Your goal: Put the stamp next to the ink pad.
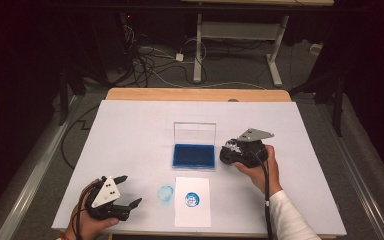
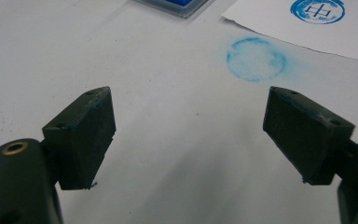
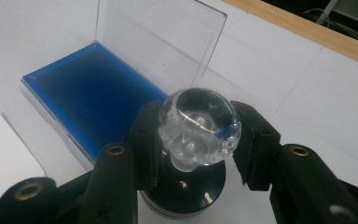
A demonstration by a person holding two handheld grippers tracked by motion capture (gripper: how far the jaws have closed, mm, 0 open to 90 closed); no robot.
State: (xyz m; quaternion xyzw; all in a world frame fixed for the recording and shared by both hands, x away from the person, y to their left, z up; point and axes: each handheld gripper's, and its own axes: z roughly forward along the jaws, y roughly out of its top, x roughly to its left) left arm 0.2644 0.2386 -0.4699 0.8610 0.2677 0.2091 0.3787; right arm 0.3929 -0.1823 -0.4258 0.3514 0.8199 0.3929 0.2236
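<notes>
A stamp with a clear round knob point(image 3: 192, 135) and a dark round base sits between the jaws of my right gripper point(image 3: 198, 114), which is shut on the knob. In the high view that right gripper point(image 1: 230, 153) is just right of the open blue ink pad point(image 1: 193, 156), whose clear lid point(image 3: 158, 42) stands upright. The stamp's base is low over the white table beside the ink pad point(image 3: 88, 98). My left gripper point(image 1: 131, 190) rests near the front left, open with nothing between its pads point(image 2: 86, 135).
A white paper sheet point(image 1: 192, 215) with a round blue stamp print point(image 1: 192, 200) lies at the front middle. A round blue smudge point(image 2: 256, 59) marks the table covering left of it. The wooden table edge point(image 1: 195, 94) runs along the back.
</notes>
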